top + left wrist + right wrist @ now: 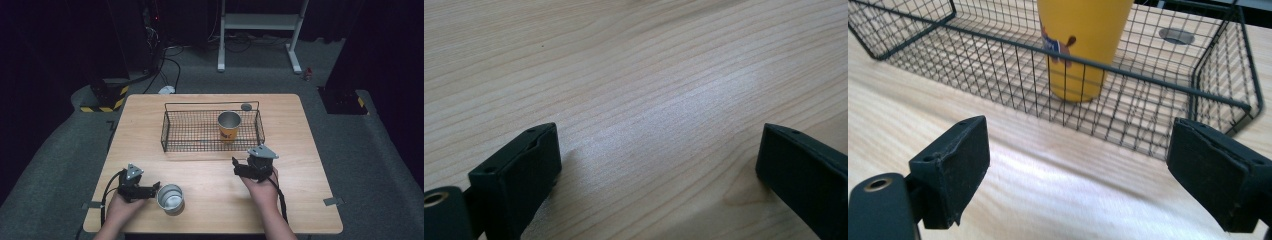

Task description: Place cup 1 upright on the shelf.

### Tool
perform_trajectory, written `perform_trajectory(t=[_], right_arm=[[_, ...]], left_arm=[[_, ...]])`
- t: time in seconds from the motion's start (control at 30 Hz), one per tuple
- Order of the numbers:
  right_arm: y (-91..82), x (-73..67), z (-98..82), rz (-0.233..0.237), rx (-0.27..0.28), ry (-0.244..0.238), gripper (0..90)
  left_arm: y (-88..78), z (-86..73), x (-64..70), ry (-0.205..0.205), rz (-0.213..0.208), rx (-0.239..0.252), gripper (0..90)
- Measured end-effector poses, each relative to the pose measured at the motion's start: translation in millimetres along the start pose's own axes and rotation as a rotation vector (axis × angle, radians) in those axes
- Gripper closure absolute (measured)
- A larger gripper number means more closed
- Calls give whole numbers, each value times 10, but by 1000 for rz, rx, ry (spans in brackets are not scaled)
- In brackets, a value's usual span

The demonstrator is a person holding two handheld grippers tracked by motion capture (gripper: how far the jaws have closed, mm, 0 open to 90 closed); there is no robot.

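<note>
While one yellow cup (229, 126) is already standing upright inside the wire basket (172, 131), toward its right end, the second cup (170, 197) is still waiting on the bench (215, 200) near the front edge, so the job looks about half done. What is left, judging by the layout: gripping that second cup, carrying it over and setting it into the basket.

The left hand-held gripper (150, 190) is lying just beside the second cup, its tips pointing at it, jaws spread wide with nothing between them; its own view is showing bare wood between the fingers (519, 170). The right hand-held gripper (240, 167) is hovering just in front of the basket, jaws also wide apart and gripping nothing, looking at the yellow cup (1080, 45) through the mesh.

The second cup is looking silvery inside, open mouth up, upright. The basketed cup is showing a yellow wall with a small printed logo and a metallic-looking interior.
</note>
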State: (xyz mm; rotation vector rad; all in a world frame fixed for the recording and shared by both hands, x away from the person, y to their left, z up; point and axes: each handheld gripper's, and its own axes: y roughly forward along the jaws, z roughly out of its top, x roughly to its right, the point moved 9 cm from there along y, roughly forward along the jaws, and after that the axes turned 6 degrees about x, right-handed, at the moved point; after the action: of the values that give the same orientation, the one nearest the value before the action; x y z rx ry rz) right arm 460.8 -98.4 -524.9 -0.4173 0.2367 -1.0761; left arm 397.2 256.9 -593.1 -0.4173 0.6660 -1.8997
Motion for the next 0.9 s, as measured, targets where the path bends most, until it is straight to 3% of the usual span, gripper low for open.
perform_trajectory(t=[0.2, 0.57, 0.9], right_arm=[[-159, 13, -127, 5, -10, -5, 103], [-345, 92, -504, -2, -93, -13, 114], [-426, 174, -797, -20, -153, -7, 122]], left_arm=[[0, 0, -1, 1, 1, 0, 47], [-2, -1, 1, -4, 1, 1, 48], [-3, 0, 4, -8, 5, 5, 53]])
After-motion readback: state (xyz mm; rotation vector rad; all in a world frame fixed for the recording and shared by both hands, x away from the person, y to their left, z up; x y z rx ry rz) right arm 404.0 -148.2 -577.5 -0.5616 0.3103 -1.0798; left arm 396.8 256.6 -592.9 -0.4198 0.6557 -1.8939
